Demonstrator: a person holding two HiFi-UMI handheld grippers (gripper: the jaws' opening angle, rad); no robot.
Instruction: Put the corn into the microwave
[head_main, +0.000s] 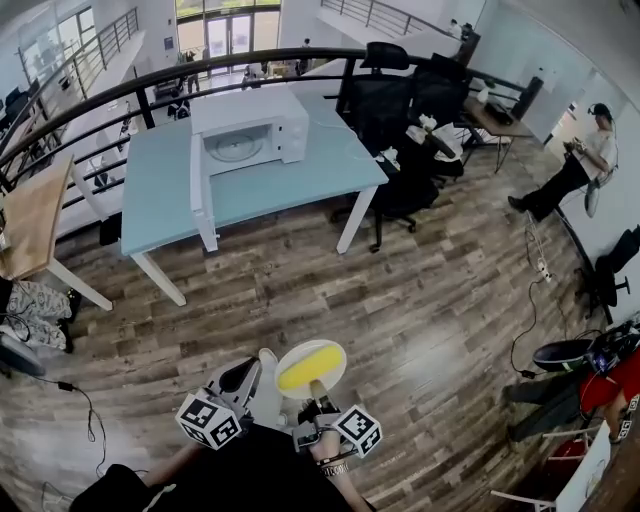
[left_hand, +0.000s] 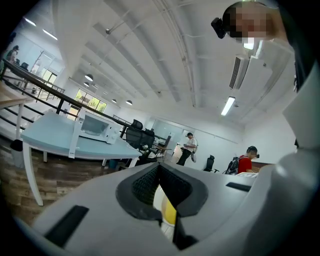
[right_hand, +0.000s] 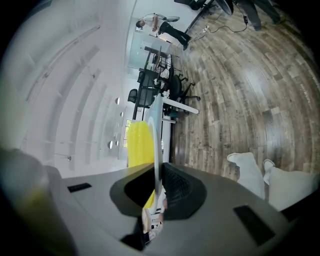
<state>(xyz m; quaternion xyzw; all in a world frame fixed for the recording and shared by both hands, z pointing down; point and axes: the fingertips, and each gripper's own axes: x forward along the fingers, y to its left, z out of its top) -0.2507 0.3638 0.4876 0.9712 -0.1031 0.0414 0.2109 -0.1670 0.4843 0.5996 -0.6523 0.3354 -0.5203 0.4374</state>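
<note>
A yellow corn cob (head_main: 305, 376) lies on a small white plate (head_main: 328, 357), low in the head view over the wooden floor. My right gripper (head_main: 312, 396) is shut on the plate's near rim. In the right gripper view the plate (right_hand: 156, 127) stands edge-on between the pads, with the corn (right_hand: 140, 145) on its left. My left gripper (head_main: 246, 378) hangs just left of the plate, its jaws together and nothing in them; its own view (left_hand: 160, 167) looks toward the table. The white microwave (head_main: 250, 125) (left_hand: 97, 129) sits far off on the blue table (head_main: 160, 195), its door (head_main: 197, 175) swung open.
Black office chairs (head_main: 400, 100) crowd the table's right end. A wooden desk (head_main: 30, 215) stands at the left and a black railing (head_main: 150, 75) runs behind. People (head_main: 590, 150) are at the far right, with cables and bags (head_main: 570, 355) on the floor.
</note>
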